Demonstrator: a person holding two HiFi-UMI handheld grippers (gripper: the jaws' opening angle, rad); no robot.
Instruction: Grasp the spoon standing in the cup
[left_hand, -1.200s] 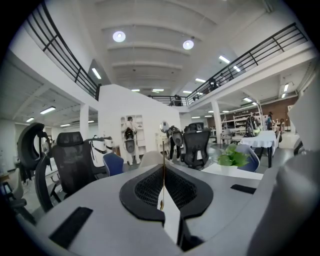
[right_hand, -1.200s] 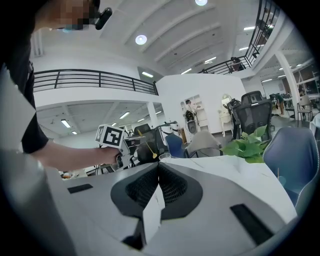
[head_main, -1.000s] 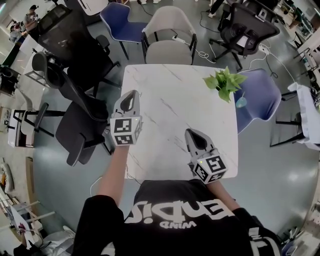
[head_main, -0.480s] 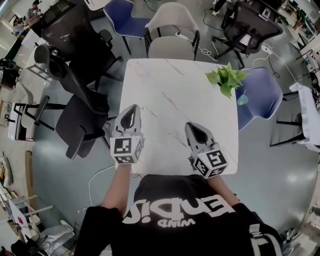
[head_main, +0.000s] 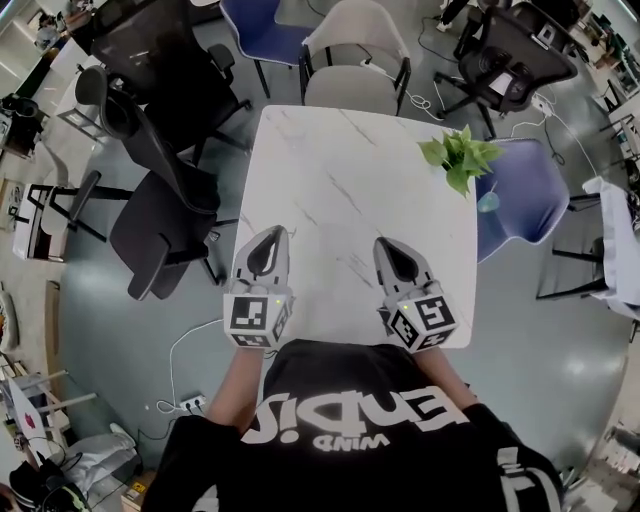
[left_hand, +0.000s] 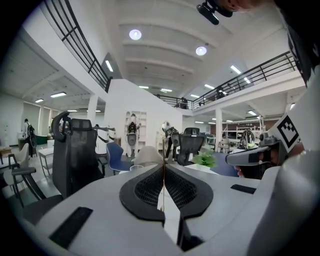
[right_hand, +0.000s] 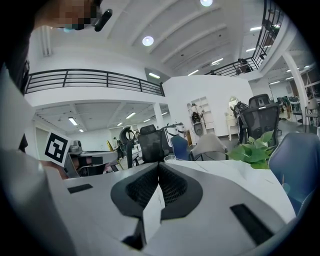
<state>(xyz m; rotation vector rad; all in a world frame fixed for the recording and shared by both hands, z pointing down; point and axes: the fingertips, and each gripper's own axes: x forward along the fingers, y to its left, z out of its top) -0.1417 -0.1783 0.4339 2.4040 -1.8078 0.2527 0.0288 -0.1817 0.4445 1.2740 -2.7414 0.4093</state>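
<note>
Nothing was held

The left gripper (head_main: 272, 233) and right gripper (head_main: 386, 244) were pinched closed over the table's (head_main: 350, 180) near side. A clear cup (right_hand: 170, 159) stood at the far edge; its spoon was too small to see.

A white marble table (head_main: 350, 190) stands among chairs: a beige chair (head_main: 355, 60) at its far side, a blue chair (head_main: 525, 190) to the right, and a black office chair (head_main: 150, 215) to the left. A leafy plant (head_main: 460, 158) sits at the far right corner. The left gripper (head_main: 272, 232) and right gripper (head_main: 385, 243) hover over the near edge, well apart, each with its tips together.
</note>
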